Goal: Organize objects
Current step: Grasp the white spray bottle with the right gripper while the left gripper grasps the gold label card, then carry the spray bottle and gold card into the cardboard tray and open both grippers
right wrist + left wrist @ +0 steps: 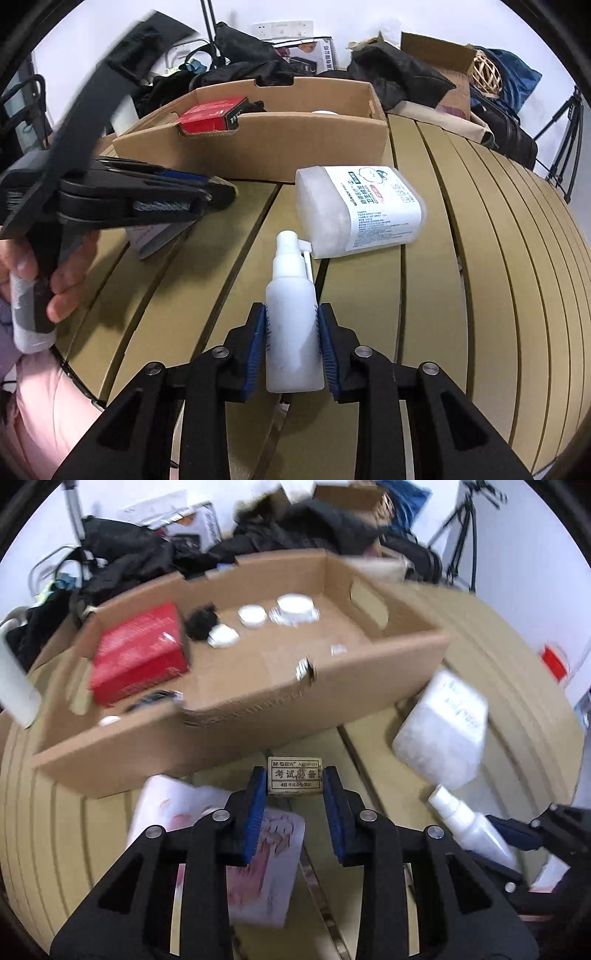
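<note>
While both grippers already hold something, the job looks to be in its carrying stage, with the things not yet in the box. Nearest in the left wrist view, the left gripper (294, 780) pinches a small tan eraser (294, 777) between its blue pads, lifted above a pink-printed card (273, 853) that lies on the table. Nearest in the right wrist view, the right gripper (291, 321) is pressed onto the sides of a white spray bottle (293, 317), nozzle pointing away; I cannot tell whether the bottle rests on the table or is just off it.

A little farther, right of centre, a white tub of cotton swabs (360, 206) lies on its side, its near end just beside the bottle's nozzle. To the left in that view the other gripper (207, 192) reaches across, the person's hand (59, 280) on its handle.

Beyond these stands a shallow cardboard box (258, 705). Inside are a red box (142, 651) at the left, a black lump, and several small white jars (253, 616) toward the far wall.

As a judgement, the next move calls for lifting the eraser over the near wall of the box and opening the pads above bare cardboard, clear of the jars; the bottle would follow.

All of it sits on a tan slatted table (461, 277). At the far edge are heaped dark bags and clothes (399, 70), more cartons, a white wall with sockets, and tripod legs at the right.
</note>
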A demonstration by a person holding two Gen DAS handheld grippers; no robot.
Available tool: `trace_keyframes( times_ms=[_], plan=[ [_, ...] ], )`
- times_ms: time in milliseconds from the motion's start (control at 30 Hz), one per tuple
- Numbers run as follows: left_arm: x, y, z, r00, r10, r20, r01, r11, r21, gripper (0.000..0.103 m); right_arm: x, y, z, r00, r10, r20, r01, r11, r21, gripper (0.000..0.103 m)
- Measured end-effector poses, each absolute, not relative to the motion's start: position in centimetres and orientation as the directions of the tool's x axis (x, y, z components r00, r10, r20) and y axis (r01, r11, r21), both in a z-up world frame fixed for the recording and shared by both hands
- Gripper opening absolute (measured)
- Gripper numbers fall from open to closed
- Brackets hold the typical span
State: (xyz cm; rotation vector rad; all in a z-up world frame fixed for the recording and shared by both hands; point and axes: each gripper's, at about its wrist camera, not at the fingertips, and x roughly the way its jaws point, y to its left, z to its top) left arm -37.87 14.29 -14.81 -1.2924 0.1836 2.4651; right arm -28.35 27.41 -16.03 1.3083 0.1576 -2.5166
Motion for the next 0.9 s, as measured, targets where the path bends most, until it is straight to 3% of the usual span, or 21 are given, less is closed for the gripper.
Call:
trace_keyframes(
  times_ms=[200, 333, 500, 700, 900],
  plan=[
    [-27.6, 10.2, -5.8, -0.603, 0.293, -0.742, -0.324, -0.94, -0.108, 0.027, -22.9, 28.9, -8.9, -0.639, -0.237, -0.732, 0.307, -0.951, 0.04, 0.03],
    [-20.4, 6.4, -3.9, -0.556, 0.33, -0.762, -0.276, -0.939, -0.205, 0.027, -16.6, 29.8, -4.8, -0.665, -0.293, -0.687, 0.329, -0.941, 0.083, 0.03],
    [-14.9, 3.1, -2.1, -0.597, 0.311, -0.739, -0.24, -0.949, -0.206, 0.027, -10.5, 28.8, -3.6, -0.654, -0.327, -0.683, 0.362, -0.927, 0.097, 0.03],
    [-16.1, 1.5, -1.0, -0.619, 0.348, -0.704, -0.233, -0.938, -0.258, 0.027, -10.4, 26.7, -3.3, -0.644, -0.343, -0.684, 0.385, -0.918, 0.098, 0.03],
    [-24.6, 2.8, 2.4, -0.605, 0.41, -0.682, -0.319, -0.91, -0.264, 0.027, -17.3, 25.5, -1.6, -0.597, -0.404, -0.693, 0.402, -0.898, 0.178, 0.03]
  ],
)
